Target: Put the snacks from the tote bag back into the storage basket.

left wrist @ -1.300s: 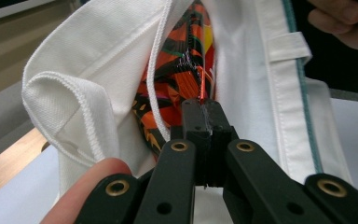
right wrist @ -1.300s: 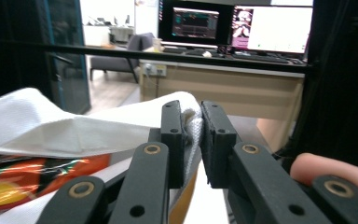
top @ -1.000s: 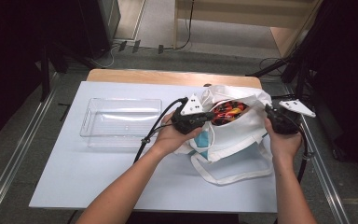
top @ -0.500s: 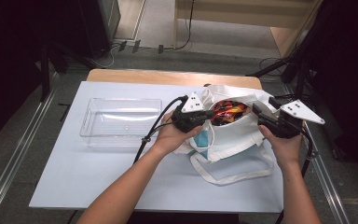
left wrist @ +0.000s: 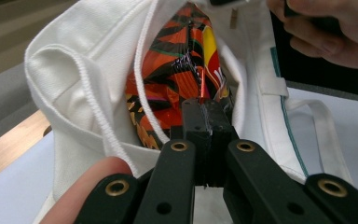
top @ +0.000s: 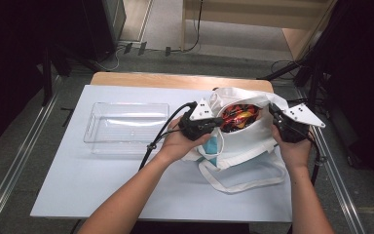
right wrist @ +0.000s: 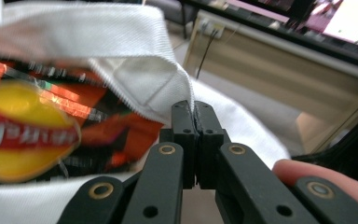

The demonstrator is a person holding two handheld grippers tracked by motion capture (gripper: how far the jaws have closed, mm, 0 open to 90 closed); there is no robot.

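My left gripper (left wrist: 204, 109) pinches the orange snack pack (left wrist: 177, 74) inside the white bag (top: 246, 139) on the table. My right gripper (right wrist: 196, 114) clamps the bag's rim. I should hold the rim wide and lift the pack straight up, towards the clear tray (top: 126, 127).

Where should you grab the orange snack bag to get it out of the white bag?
Probably by its crimped top edge. The orange snack bag stands in the white tote bag with that flat seam pointing up at the opening, so come from above, through the mouth. The left gripper already pinches that edge.
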